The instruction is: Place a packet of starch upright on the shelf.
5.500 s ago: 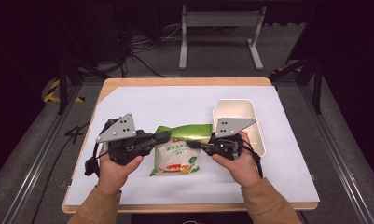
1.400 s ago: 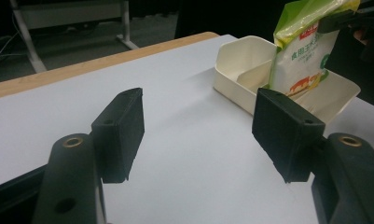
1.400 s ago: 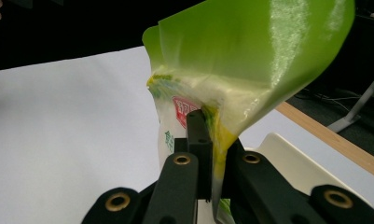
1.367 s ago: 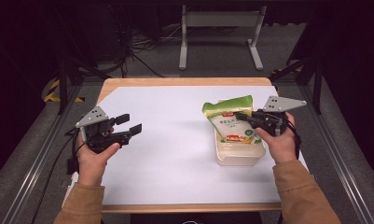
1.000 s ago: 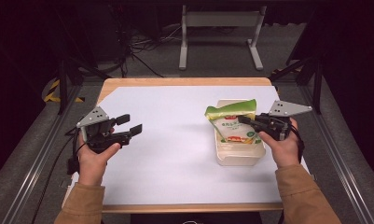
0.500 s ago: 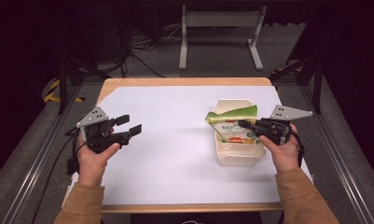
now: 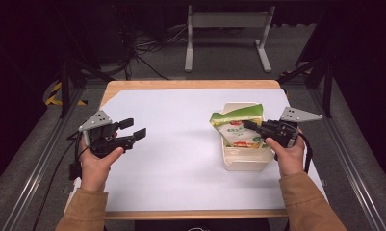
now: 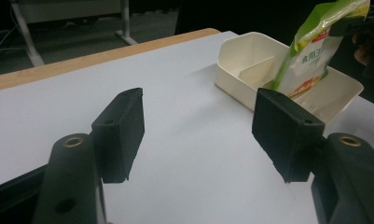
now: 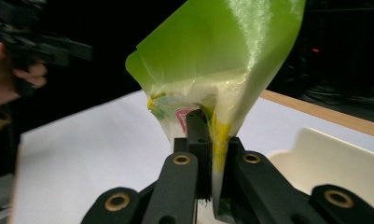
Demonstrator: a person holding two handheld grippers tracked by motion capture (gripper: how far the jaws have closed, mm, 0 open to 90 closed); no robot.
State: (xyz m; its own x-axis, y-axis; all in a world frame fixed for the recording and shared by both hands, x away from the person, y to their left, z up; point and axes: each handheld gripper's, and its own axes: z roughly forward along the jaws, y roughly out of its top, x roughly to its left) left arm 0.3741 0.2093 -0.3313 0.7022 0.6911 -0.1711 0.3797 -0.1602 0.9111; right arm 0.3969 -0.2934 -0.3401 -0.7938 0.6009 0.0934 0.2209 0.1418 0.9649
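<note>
White sheet point(image 7: 181, 144) over a wooden table point(image 7: 190, 84); cream divided box point(image 7: 246, 161) at its right side, bare surface between it and the left gripper point(image 7: 133, 129). Left gripper well apart from the box, jaws spread wide, holding nothing. Right gripper point(image 7: 248, 125) clamps the green bag point(image 7: 236, 127), which hangs tilted into the box

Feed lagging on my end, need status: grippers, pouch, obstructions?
Right gripper shut on pouch, its lower end in the box. Left gripper open, holding nothing, apart over the sheet. Nothing in the way.
</note>
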